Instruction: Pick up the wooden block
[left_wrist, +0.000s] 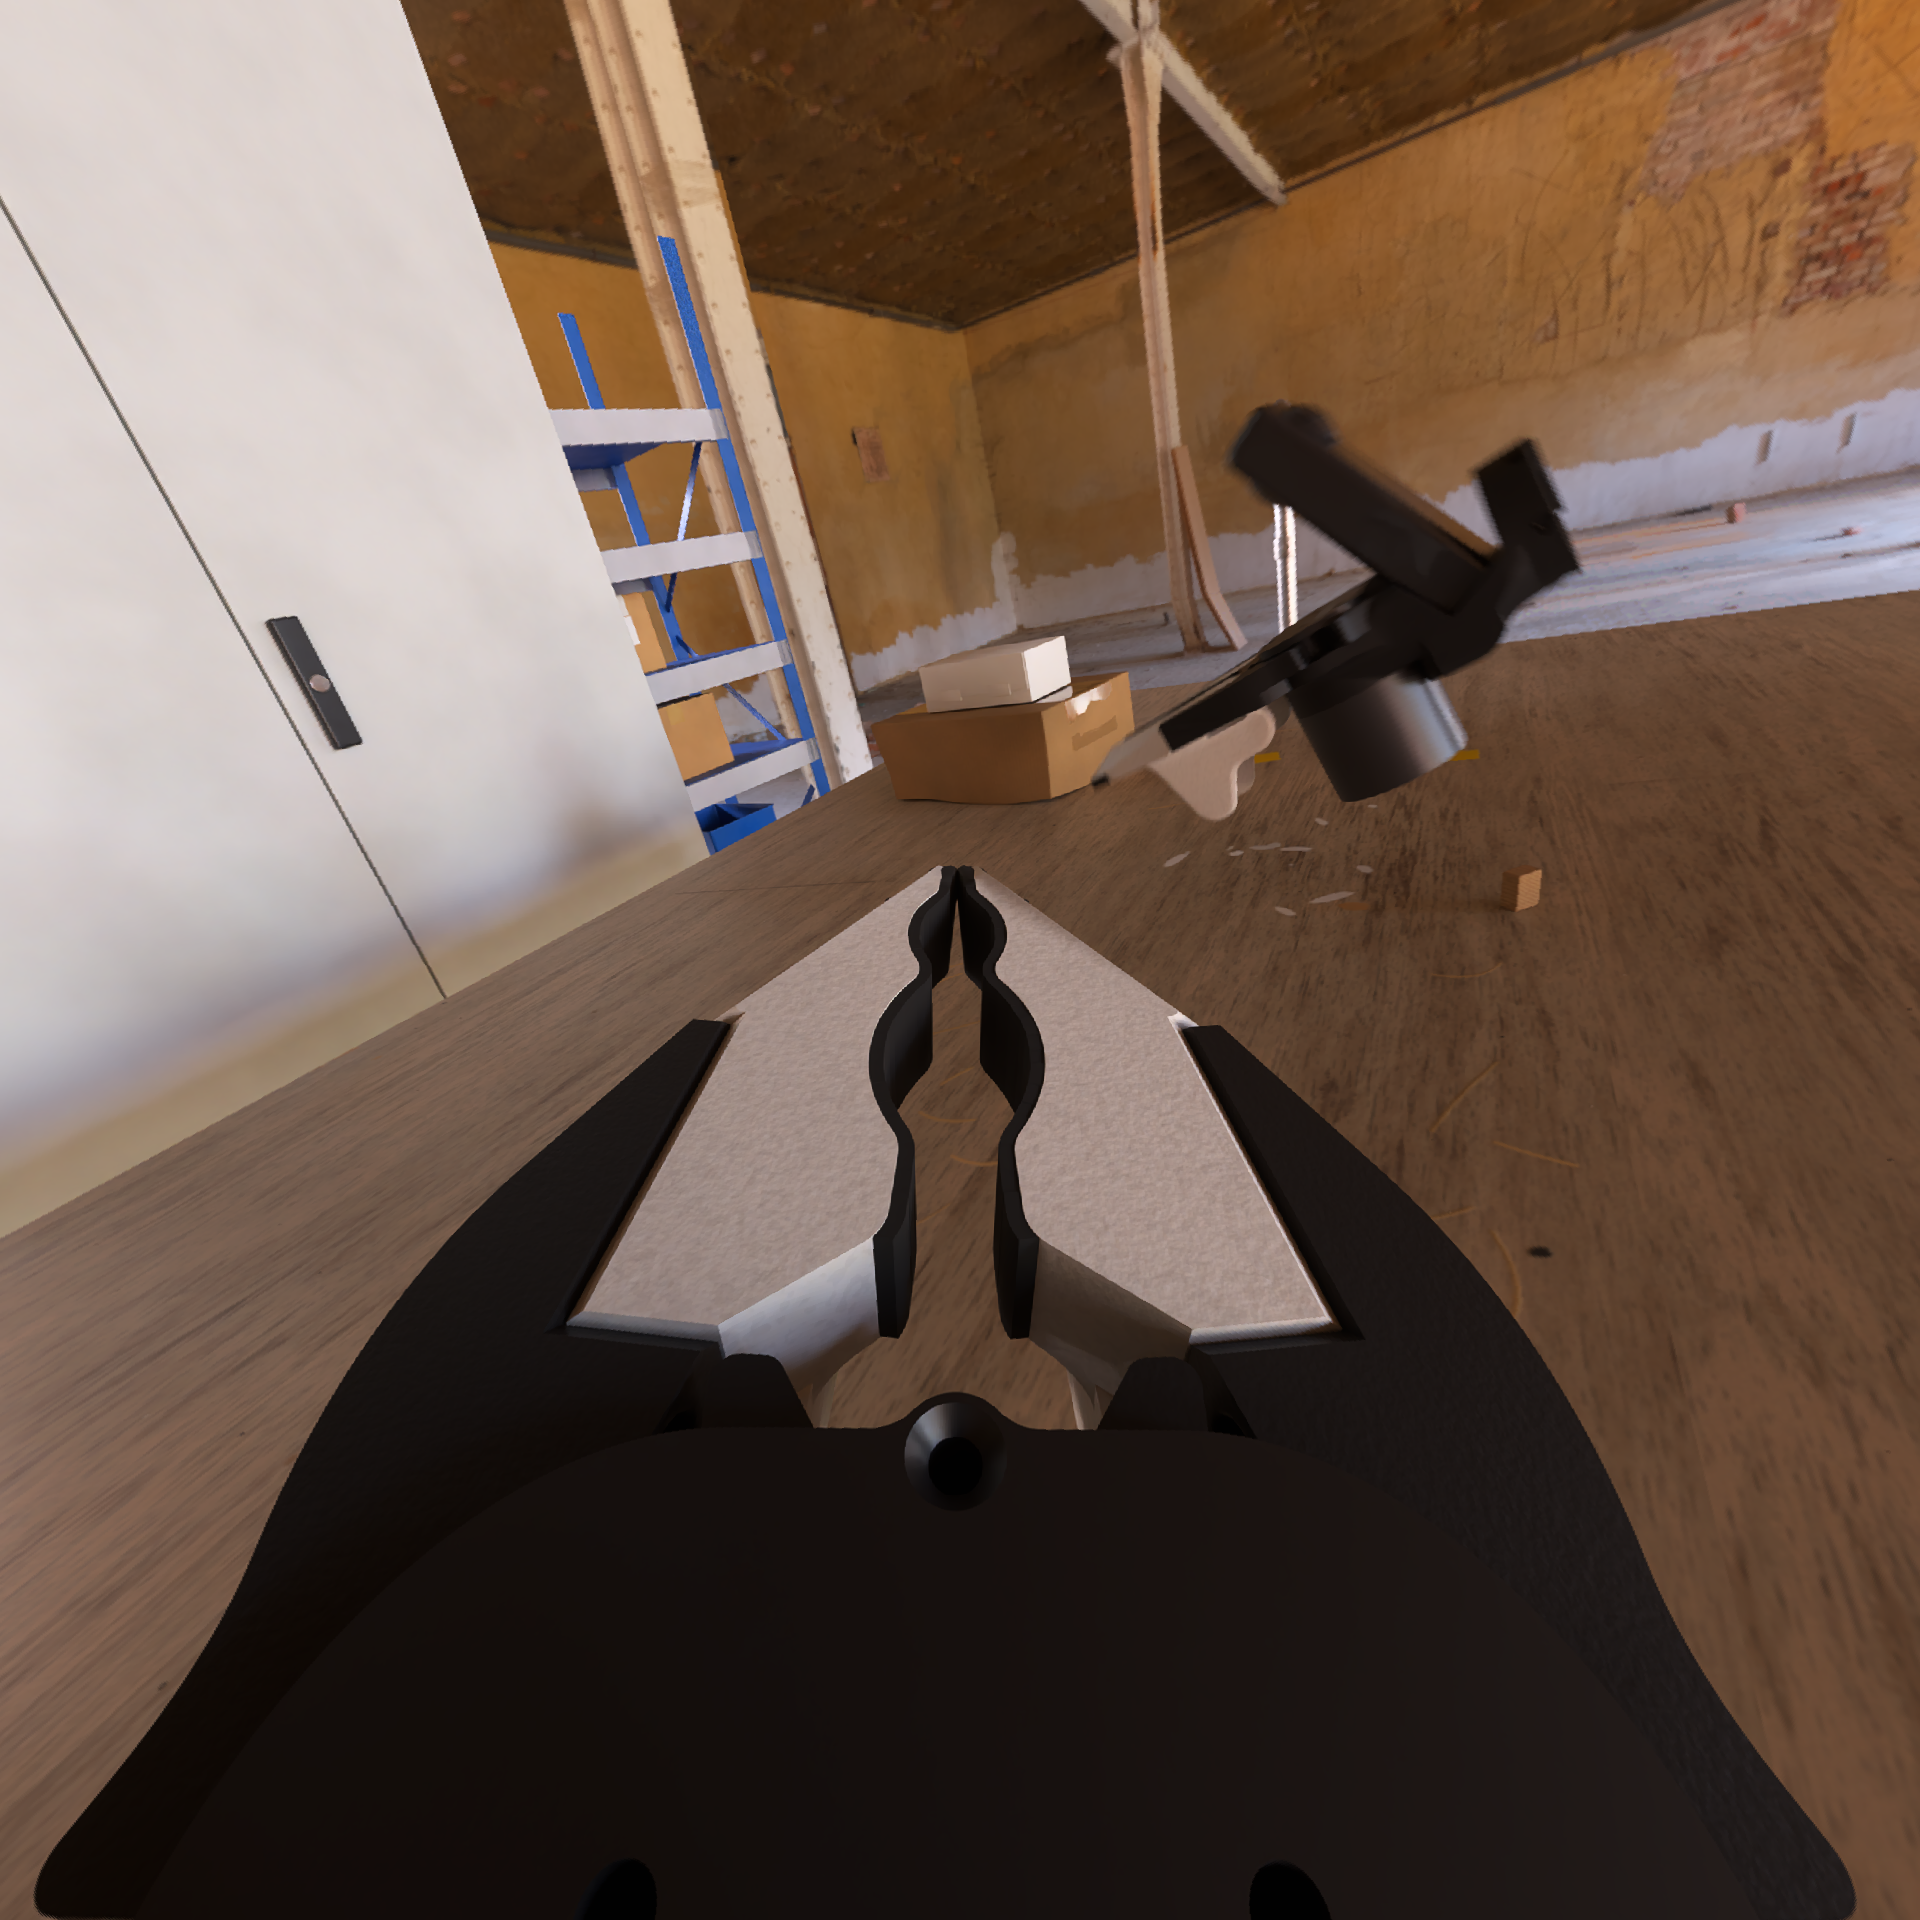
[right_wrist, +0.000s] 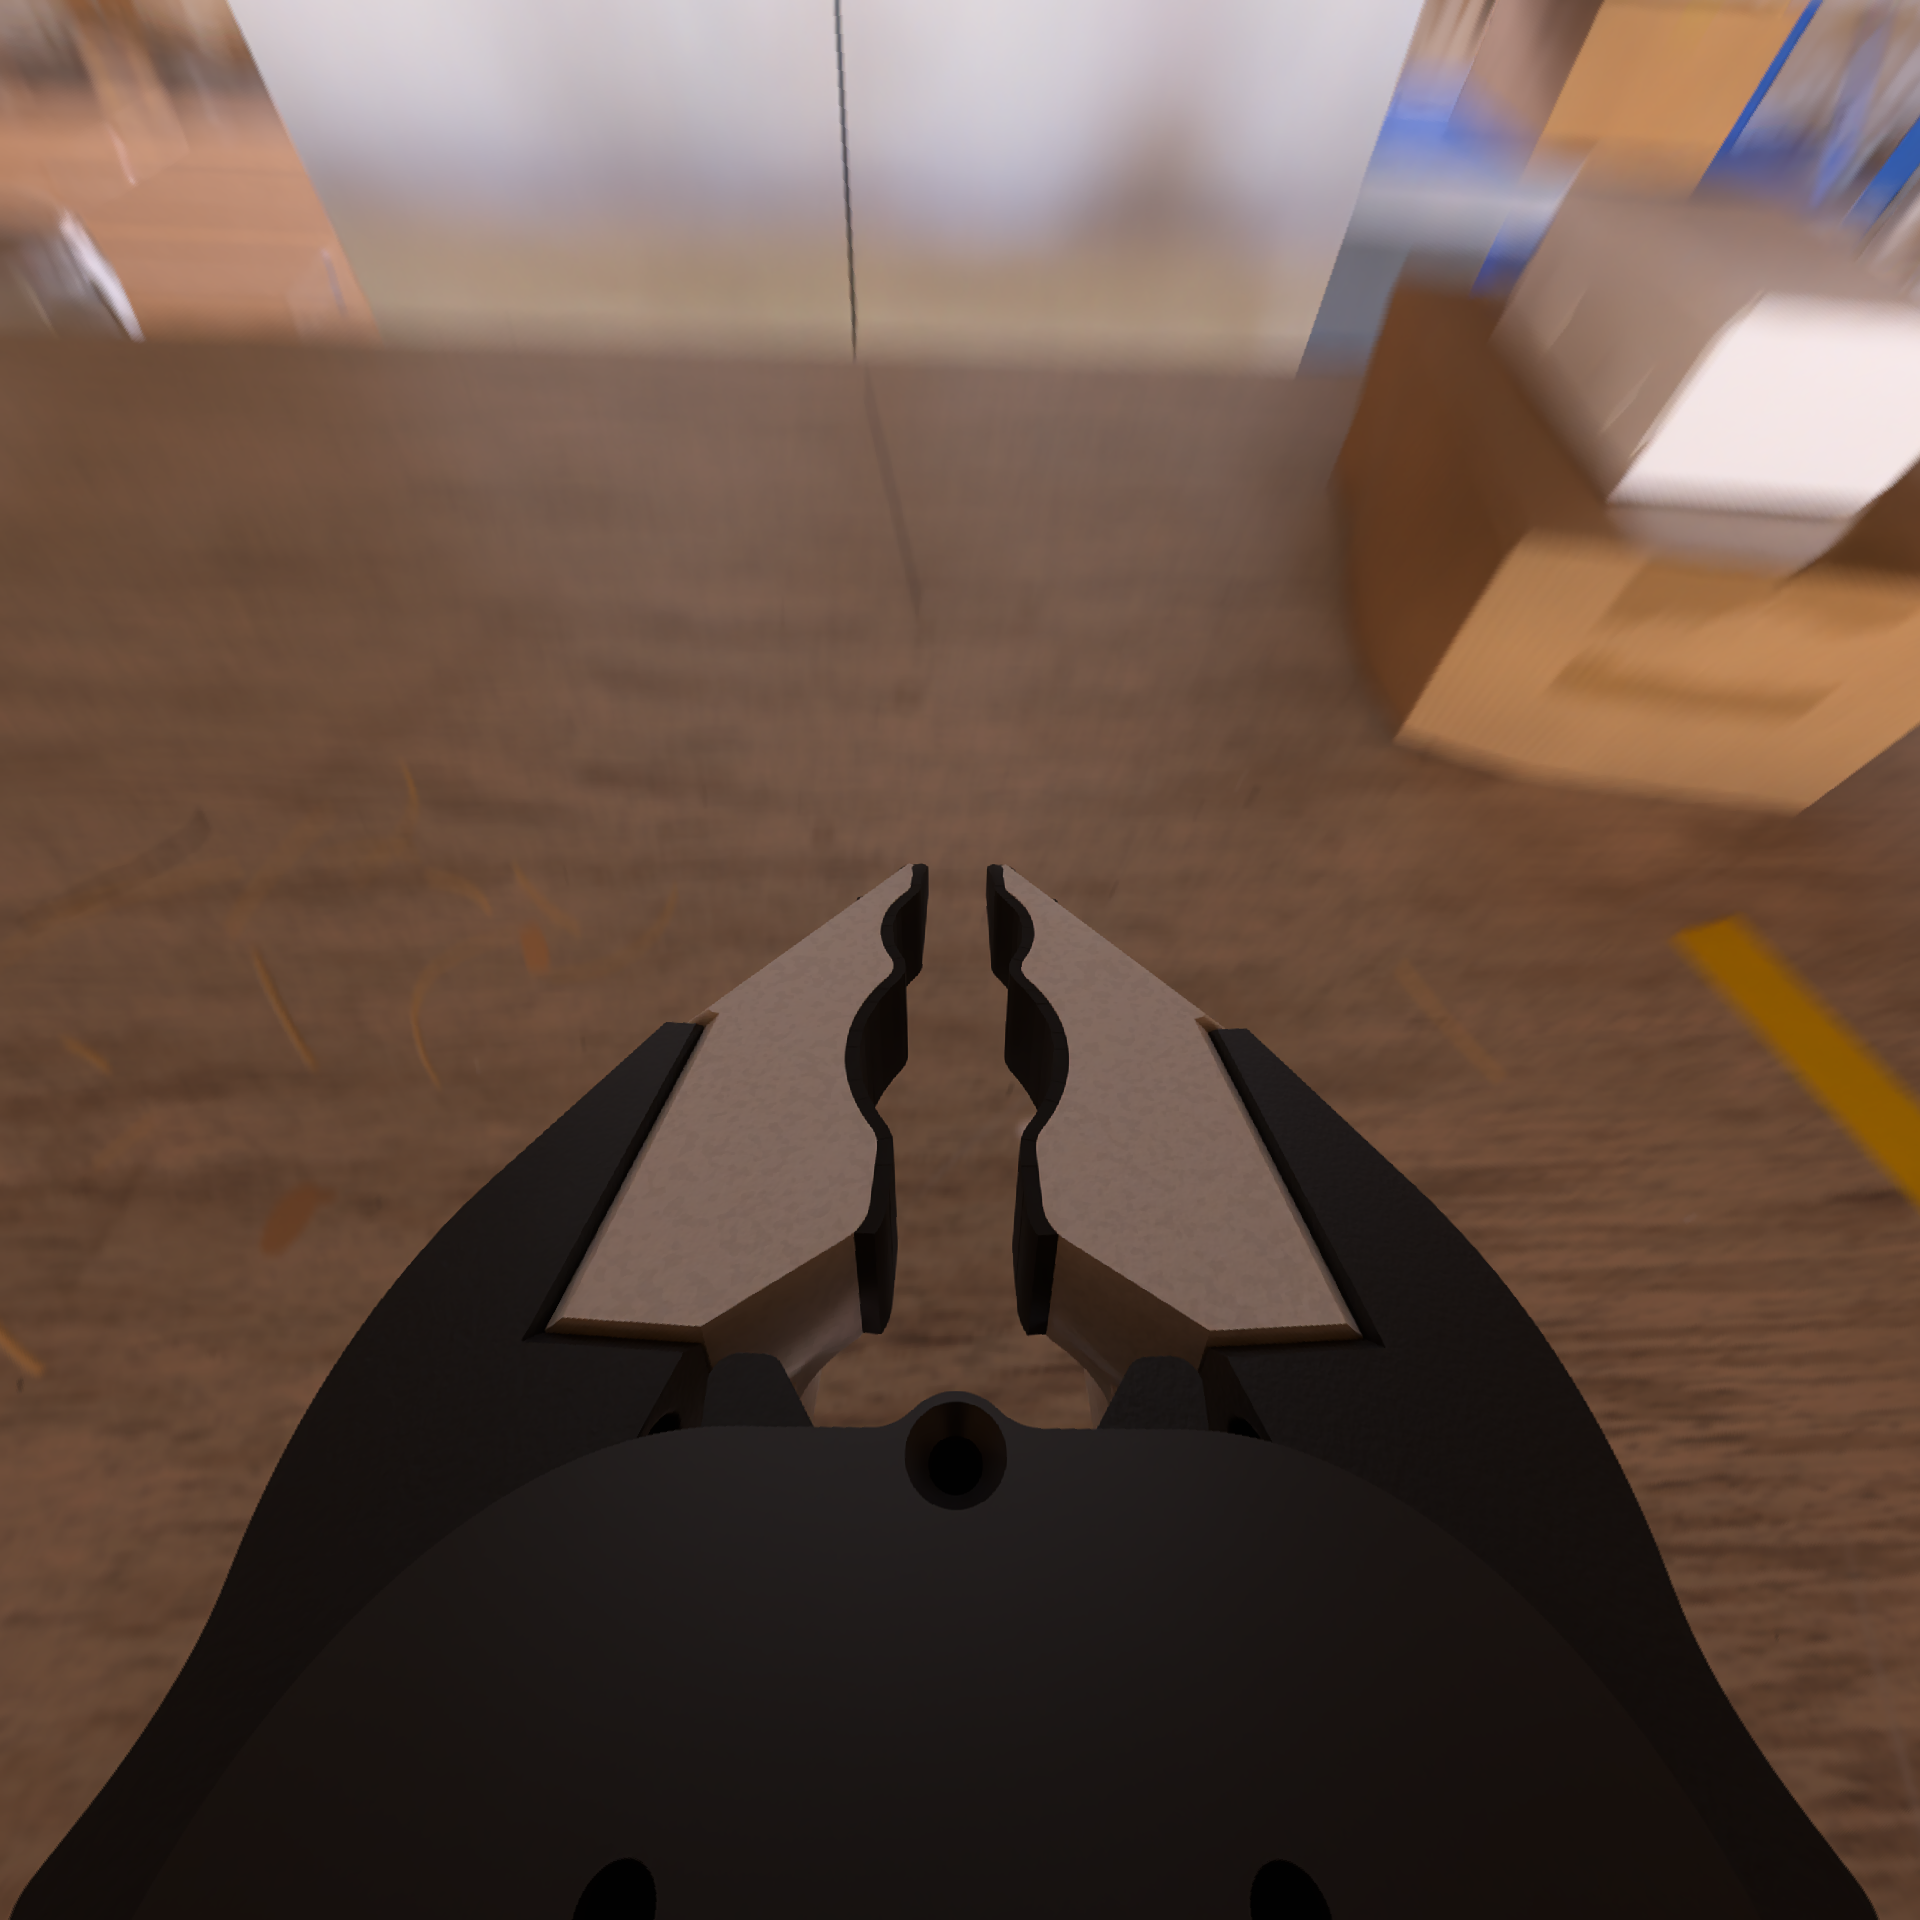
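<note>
Left gripper (left_wrist: 956, 883) hovers closed, empty; right gripper (right_wrist: 956, 883) narrowly parted, away from wooden block (left_wrist: 1520, 890).

My left gripper (left_wrist: 957, 878) points forward and slightly down, its view tilted; my two fingers meet at the tips, with only a wavy slot between them farther back; nothing sits between them. My right gripper (right_wrist: 957, 873) faces downward; its fingertips (right_wrist: 912, 883) stand a narrow gap apart, parallel, holding nothing; the view around it is blurred. From the left wrist view my right gripper (left_wrist: 1195, 774) shows farther off, up and to the right, hanging in the air, tilted, nose down to the left, its pale fingers (left_wrist: 1216, 779) low and its dark body raised behind; it is blurred there.
</note>
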